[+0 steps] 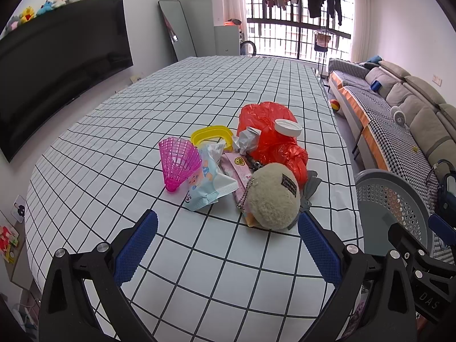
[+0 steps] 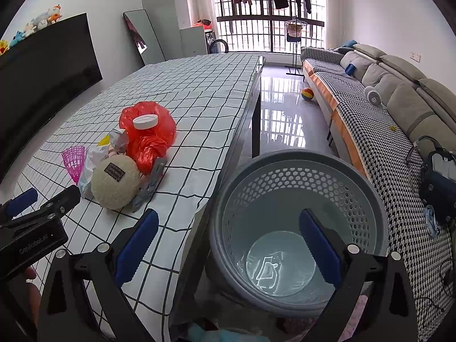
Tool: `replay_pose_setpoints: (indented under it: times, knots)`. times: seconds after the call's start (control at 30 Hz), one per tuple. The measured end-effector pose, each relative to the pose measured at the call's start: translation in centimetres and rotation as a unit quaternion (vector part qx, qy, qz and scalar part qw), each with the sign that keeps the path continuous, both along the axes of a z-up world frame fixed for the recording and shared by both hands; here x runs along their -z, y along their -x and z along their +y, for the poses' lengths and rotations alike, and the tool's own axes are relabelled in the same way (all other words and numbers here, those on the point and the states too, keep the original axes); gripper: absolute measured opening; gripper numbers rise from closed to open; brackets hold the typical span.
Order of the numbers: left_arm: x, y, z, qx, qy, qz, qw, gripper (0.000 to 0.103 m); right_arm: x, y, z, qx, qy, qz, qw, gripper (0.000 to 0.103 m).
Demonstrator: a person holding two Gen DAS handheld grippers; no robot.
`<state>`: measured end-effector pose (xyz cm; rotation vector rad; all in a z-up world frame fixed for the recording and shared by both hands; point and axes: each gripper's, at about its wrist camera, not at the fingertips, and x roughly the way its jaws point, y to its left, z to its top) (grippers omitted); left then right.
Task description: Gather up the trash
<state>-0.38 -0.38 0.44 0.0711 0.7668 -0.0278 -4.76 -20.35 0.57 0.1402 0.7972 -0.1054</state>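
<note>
A pile of trash lies on the checked tablecloth (image 1: pixel 171 108): a red plastic bag (image 1: pixel 268 131) with a white lid (image 1: pixel 287 127) on it, a yellow lid (image 1: pixel 212 136), a pink shuttlecock (image 1: pixel 178 162), a blue-white wrapper (image 1: pixel 209 182), a pink packet (image 1: pixel 239 171), crumpled foil (image 1: pixel 246 139) and a beige plush ball (image 1: pixel 273 196). My left gripper (image 1: pixel 226 239) is open just in front of the plush ball. My right gripper (image 2: pixel 228 236) is open and empty over the rim of the grey perforated basket (image 2: pixel 299 171). The pile shows in the right wrist view too, with the red bag (image 2: pixel 148 134) and plush ball (image 2: pixel 115 182).
The basket (image 1: pixel 390 199) stands on the floor by the table's right edge. A grey sofa (image 2: pixel 384 108) runs along the right wall, with a coloured ball (image 2: pixel 307 93) on the floor. A large TV (image 1: pixel 57 65) hangs on the left wall.
</note>
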Motion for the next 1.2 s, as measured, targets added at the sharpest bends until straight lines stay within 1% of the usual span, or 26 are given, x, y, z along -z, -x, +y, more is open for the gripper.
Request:
replay_pose_setpoints:
  times: [0.2,0.37,0.57,0.7,0.8,1.0,1.2]
  knots:
    - [0.2,0.0,0.7,-0.008,-0.004,-0.002,1.0,0.097,0.2,-0.2,0.2,-0.007,-0.005,0.0,1.0,0.094]
    - [0.1,0.1,2.3,-0.027,-0.019,-0.013,0.9994,0.097,0.5,-1.0,0.8,-0.023,-0.014,0.005,1.0,0.094]
    - [0.1,0.0,4.6,-0.046,-0.029,-0.015,0.9984,0.097,0.8,-2.4,3.1,-0.06,-0.012,0.011,0.998,0.094]
    - [0.8,-0.5,6.1,-0.062,-0.044,-0.009,0.9971,0.097,0.6,-3.6,5.1,-0.093,-0.019,0.014,0.995,0.094]
    - [1.0,-0.9,7.1,-0.072,-0.039,-0.006,0.9967,0.097,0.5,-4.7,6.6,-0.118,-0.021,0.017,0.993,0.094]
    - [1.4,-1.5,9.1,-0.09,-0.028,0.0,0.9955,0.097,1.0,-7.2,9.4,-0.151,-0.017,0.032,0.988,0.094]
    - [2.5,-2.2,10.8,-0.107,-0.017,0.015,0.994,0.097,1.9,-9.4,11.1,-0.171,-0.018,0.053,0.984,0.094]
